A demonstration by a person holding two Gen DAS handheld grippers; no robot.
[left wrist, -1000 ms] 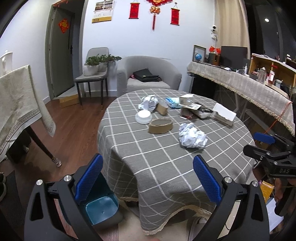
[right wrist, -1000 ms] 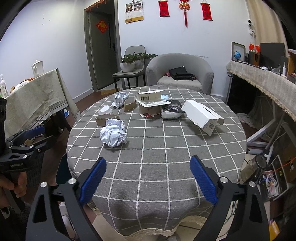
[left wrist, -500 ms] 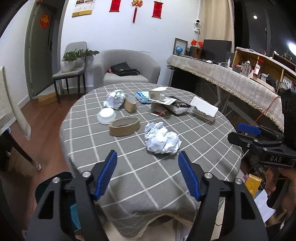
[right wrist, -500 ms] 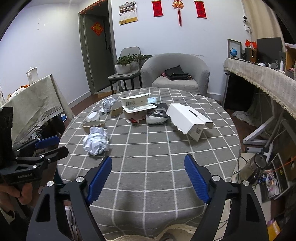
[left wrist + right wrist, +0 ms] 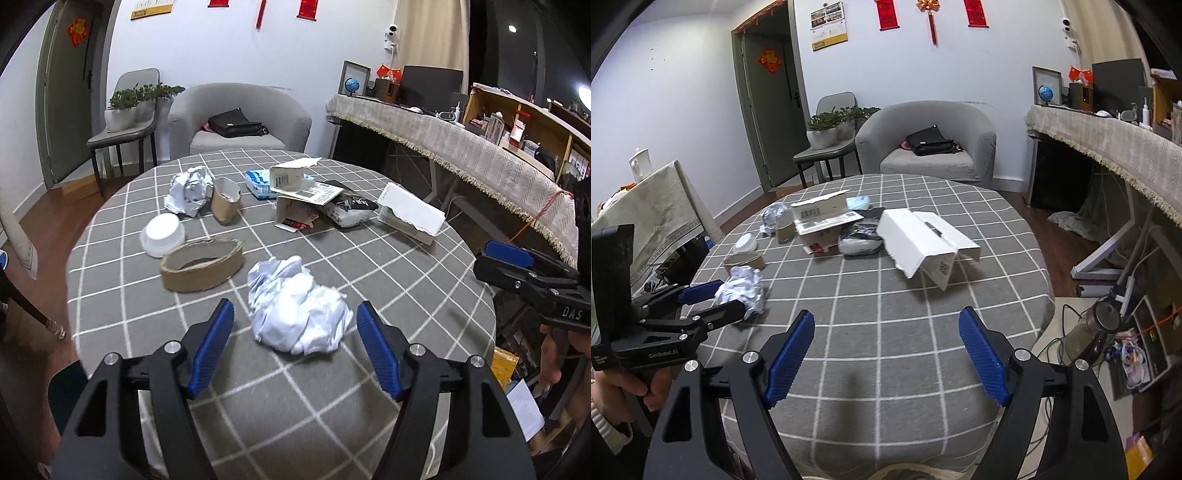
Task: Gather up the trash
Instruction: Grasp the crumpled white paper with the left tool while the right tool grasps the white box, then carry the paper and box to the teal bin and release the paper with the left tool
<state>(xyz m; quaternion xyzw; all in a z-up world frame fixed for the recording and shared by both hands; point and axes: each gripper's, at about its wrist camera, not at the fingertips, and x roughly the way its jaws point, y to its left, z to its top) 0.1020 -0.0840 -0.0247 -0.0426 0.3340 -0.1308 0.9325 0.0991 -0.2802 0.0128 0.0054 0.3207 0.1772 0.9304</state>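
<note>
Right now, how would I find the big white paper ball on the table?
Start at the round table with the grey checked cloth. On its near side, right in front of the brown cardboard ring, sits the crumpled white paper ball. It is bigger and nearer than the silvery crumpled ball at the far side.

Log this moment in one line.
left claw: open, astride crumpled white paper ball | right claw: open, empty | grey checked tablecloth: littered

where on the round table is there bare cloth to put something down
Bare cloth: the near stretch in front of the right gripper, between the crumpled white paper and the white box, and the far side beyond the box toward the armchair. Crowded: the far left cluster around the open carton and cardboard ring.
</note>
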